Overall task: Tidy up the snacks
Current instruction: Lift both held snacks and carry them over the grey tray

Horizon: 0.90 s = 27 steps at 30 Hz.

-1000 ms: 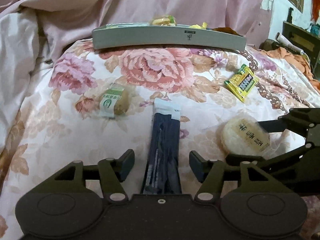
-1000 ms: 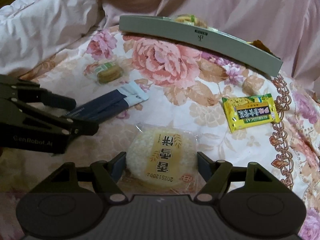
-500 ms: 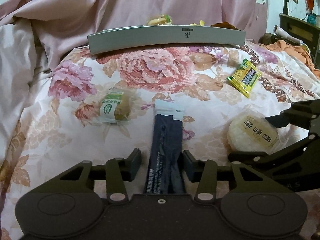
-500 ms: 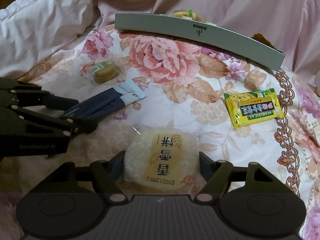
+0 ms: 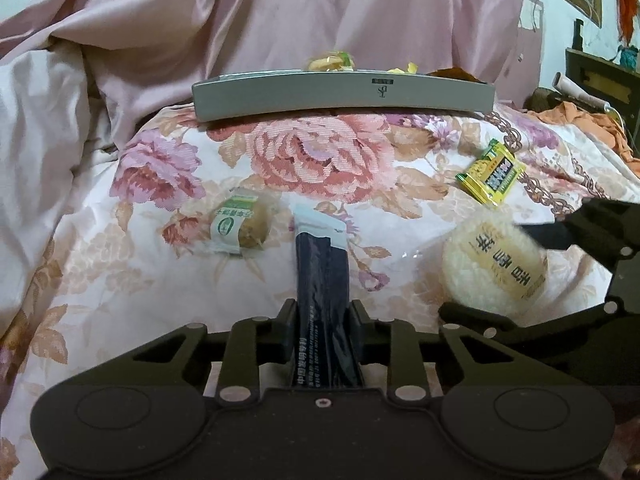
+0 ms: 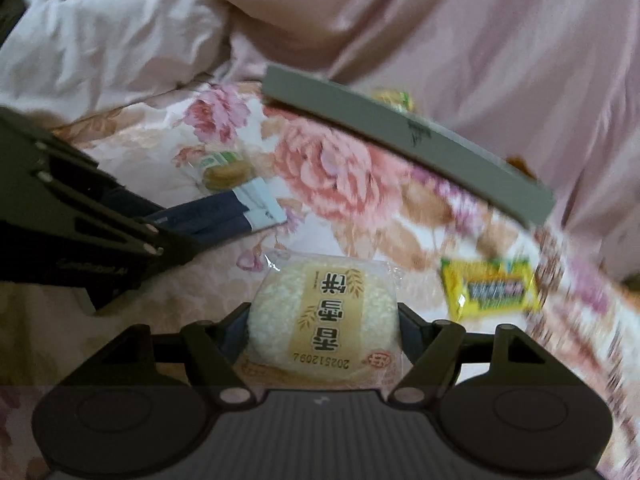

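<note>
A long dark blue snack packet (image 5: 322,280) lies lengthwise on the flowered bedspread, and my left gripper (image 5: 323,322) is shut on its near end. The same dark blue packet (image 6: 218,216) shows at the left of the right wrist view. A round rice cake in clear wrap (image 6: 324,316) sits between the fingers of my right gripper (image 6: 323,330), which press its sides. That rice cake (image 5: 494,266) appears at the right in the left wrist view. A grey tray (image 5: 344,96) with several snacks in it stands at the back.
A small green-labelled pastry (image 5: 240,226) lies left of the blue packet. A yellow snack pack (image 5: 491,172) lies to the right near the bedspread's chain border. Pink bedding (image 5: 280,12) is bunched behind the tray. Dark furniture (image 5: 604,76) stands far right.
Both grippers have closed: the left onto the dark blue packet, the right onto the rice cake. The right wrist view has tilted and blurred with motion.
</note>
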{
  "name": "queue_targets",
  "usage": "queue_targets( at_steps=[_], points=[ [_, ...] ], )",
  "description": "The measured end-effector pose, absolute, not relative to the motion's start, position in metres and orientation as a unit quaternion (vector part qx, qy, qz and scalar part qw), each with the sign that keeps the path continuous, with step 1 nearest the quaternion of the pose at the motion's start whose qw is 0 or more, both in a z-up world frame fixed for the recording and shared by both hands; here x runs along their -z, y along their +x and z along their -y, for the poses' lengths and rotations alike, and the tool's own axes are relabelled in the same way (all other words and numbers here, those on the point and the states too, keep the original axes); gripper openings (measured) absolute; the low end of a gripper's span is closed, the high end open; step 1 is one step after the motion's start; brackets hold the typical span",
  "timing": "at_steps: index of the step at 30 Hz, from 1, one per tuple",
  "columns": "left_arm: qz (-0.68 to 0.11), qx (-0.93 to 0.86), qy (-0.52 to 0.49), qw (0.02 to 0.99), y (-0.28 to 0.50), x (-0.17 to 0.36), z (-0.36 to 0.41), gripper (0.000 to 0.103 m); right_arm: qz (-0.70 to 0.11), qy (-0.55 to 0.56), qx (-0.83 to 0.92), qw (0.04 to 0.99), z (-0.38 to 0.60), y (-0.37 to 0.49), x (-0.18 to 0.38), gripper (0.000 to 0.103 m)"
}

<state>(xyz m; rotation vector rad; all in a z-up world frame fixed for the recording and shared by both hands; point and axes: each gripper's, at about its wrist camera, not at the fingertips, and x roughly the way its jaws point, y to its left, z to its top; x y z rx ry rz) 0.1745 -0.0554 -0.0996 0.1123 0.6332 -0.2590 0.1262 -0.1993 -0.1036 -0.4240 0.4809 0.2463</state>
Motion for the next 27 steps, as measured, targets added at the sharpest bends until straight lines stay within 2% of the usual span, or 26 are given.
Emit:
queue_targets(
  at_steps=[8,19,27],
  points=[
    [-0.292,0.119,0.051,0.948,0.172,0.097,0.053,0.026,-0.193,-0.247,-0.107,0.944,0.193,0.12,0.1,0.077],
    [-0.263,0.096,0.017,0.96,0.164,0.076,0.059,0.026,-0.16,-0.229,-0.069,0.958,0.202,0.125,0.091,0.077],
    [-0.236,0.089,-0.024,0.967,0.164,0.049,0.063,0.026,-0.126,-0.181,-0.053,0.974,0.221,0.125,0.064,0.078]
  ],
)
